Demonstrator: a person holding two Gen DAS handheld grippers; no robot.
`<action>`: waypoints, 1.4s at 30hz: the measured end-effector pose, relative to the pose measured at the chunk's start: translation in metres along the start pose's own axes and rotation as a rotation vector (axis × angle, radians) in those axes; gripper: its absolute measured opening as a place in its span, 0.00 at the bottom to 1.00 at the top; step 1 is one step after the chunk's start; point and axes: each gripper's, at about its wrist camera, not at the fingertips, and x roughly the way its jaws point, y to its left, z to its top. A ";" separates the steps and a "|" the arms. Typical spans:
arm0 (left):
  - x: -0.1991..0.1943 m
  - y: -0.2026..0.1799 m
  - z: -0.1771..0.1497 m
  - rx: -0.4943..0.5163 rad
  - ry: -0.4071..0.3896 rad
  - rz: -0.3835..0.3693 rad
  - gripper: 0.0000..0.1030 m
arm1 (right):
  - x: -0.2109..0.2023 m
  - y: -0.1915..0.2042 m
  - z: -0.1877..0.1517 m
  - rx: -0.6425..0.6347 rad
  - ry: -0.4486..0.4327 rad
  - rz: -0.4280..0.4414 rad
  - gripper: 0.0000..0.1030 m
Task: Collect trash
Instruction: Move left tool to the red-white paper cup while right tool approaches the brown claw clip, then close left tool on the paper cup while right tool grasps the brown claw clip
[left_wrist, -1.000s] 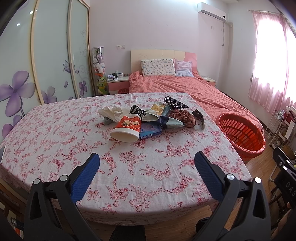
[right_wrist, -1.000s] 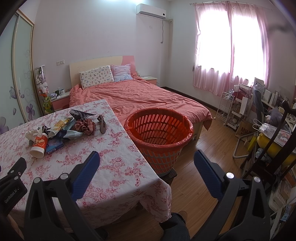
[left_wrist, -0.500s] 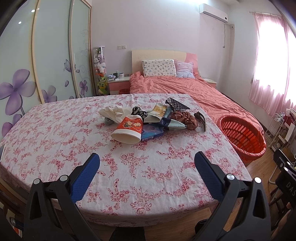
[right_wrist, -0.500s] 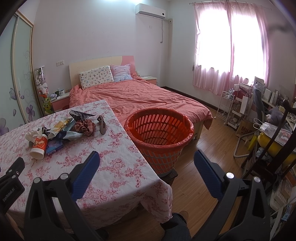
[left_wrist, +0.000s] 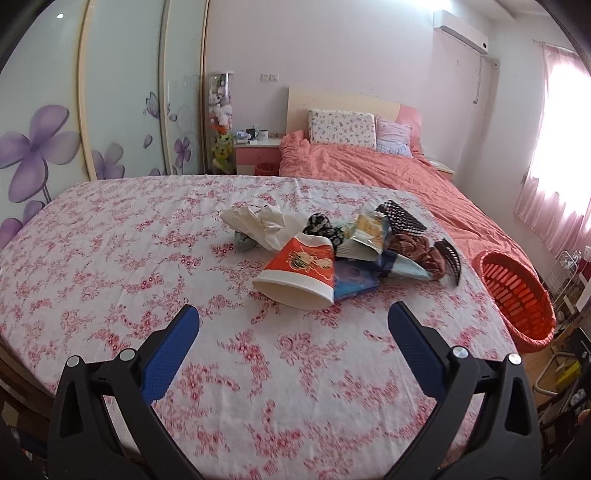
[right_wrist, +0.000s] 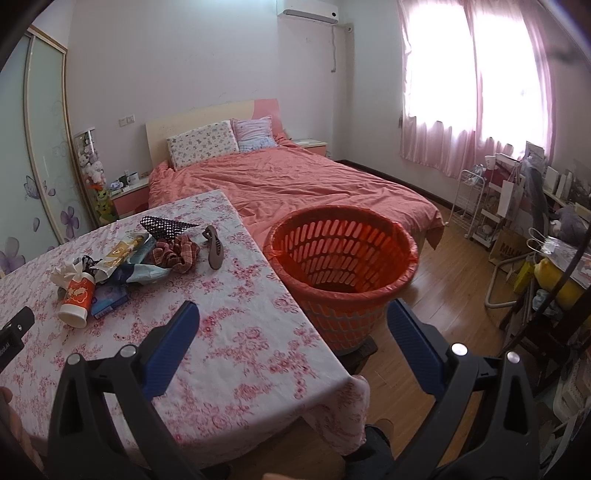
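A pile of trash lies mid-table: a red and white paper cup (left_wrist: 300, 273) on its side, crumpled white tissue (left_wrist: 258, 223), a yellow snack wrapper (left_wrist: 364, 232), a blue packet (left_wrist: 352, 282), a brown scrunchie (left_wrist: 413, 247) and a dark hair clip (left_wrist: 452, 258). My left gripper (left_wrist: 293, 321) is open and empty, hovering just short of the cup. My right gripper (right_wrist: 293, 321) is open and empty above the table's right edge, beside the orange basket (right_wrist: 341, 275). The cup (right_wrist: 75, 297) and the pile also show in the right wrist view.
The table has a pink floral cloth (left_wrist: 129, 258). The orange basket (left_wrist: 517, 295) stands on the floor at the table's right. A bed (right_wrist: 295, 184) lies behind. Shelves and clutter (right_wrist: 535, 221) fill the right side. A flowered wardrobe (left_wrist: 74, 110) is at the left.
My left gripper has moved forward over the table toward the cup and pile. My right gripper has barely moved. Both stay open.
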 end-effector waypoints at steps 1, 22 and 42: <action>0.004 0.000 0.002 0.004 0.004 0.003 0.98 | 0.007 0.004 0.002 -0.008 0.005 0.006 0.96; 0.110 -0.005 0.026 0.077 0.148 -0.022 0.98 | 0.195 0.078 0.052 0.045 0.210 0.250 0.58; 0.126 -0.003 0.028 0.077 0.173 -0.086 0.66 | 0.261 0.089 0.053 0.036 0.305 0.249 0.15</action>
